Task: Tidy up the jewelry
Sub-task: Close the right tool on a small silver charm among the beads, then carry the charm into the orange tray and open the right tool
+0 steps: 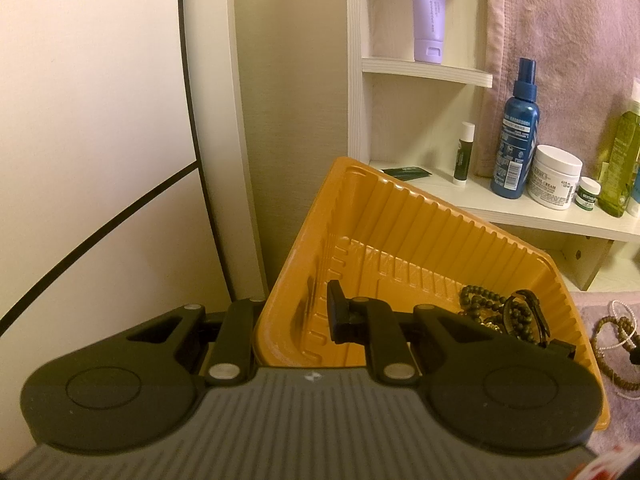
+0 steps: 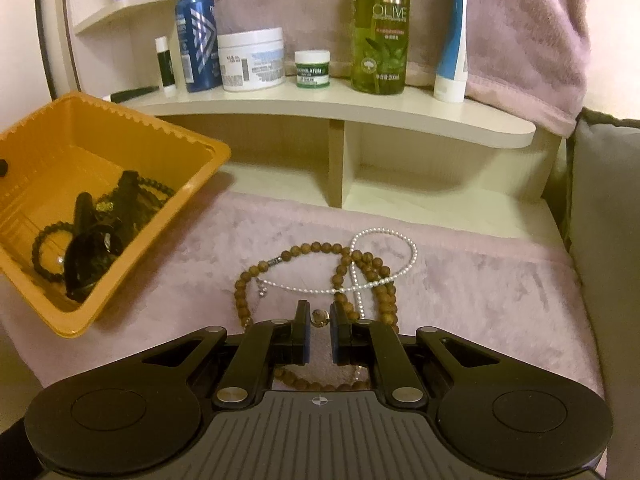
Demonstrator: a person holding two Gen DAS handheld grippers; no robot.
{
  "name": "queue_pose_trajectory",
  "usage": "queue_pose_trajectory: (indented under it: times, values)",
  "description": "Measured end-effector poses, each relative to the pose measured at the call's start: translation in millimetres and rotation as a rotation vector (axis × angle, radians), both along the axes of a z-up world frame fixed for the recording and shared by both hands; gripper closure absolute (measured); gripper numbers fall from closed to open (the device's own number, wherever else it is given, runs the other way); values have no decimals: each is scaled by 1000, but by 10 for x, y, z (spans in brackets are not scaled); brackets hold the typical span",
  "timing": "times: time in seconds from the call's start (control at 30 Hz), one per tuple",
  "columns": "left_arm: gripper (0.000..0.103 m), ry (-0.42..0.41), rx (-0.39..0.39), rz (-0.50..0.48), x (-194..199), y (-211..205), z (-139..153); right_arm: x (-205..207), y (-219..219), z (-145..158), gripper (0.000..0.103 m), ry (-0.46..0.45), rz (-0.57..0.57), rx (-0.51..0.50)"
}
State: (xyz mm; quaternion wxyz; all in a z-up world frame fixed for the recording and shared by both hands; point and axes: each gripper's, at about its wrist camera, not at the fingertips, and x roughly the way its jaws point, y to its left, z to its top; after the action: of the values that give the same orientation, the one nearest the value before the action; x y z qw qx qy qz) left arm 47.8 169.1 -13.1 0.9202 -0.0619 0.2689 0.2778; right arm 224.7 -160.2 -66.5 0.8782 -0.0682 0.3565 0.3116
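Note:
My left gripper (image 1: 316, 316) is shut on the near wall of an orange plastic tray (image 1: 400, 188), one finger inside and the other hidden outside it. The tray (image 2: 120, 112) hangs tilted above the cloth at the left of the right wrist view. Dark bead bracelets and a black watch (image 2: 100, 236) lie in its low corner (image 1: 504, 312). A brown bead necklace (image 2: 312, 248) and a pearl strand (image 2: 400, 240) lie tangled on the pink cloth. My right gripper (image 2: 320, 316) is shut on one clear bead of the brown necklace.
A cream shelf (image 2: 320, 108) behind holds a blue spray bottle (image 2: 196, 32), a white jar (image 2: 252, 60), a green olive bottle (image 2: 380, 28) and a tube (image 2: 452, 48). Plush pink cloth (image 2: 480, 300) covers the surface. A grey cushion (image 2: 608, 240) bounds the right; a mirror (image 1: 80, 120) stands left.

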Motion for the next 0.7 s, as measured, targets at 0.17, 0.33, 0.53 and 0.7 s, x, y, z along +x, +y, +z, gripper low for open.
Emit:
queue_pose_trajectory:
  times: [0.17,0.33,0.53,0.7]
  values:
    - [88,1,2,0,2,-3,2,-50,-19,115,93,6,4,56]
    - [88,1,2,1,2,-2,3,-77,82,355,93,16,52,175]
    - [88,1,2,-1,1,-2,2,-152,447,562,93,47,184,282]
    - [88,-3,-3,2,-3,1,6,-216,812,591,93,78,295,312]
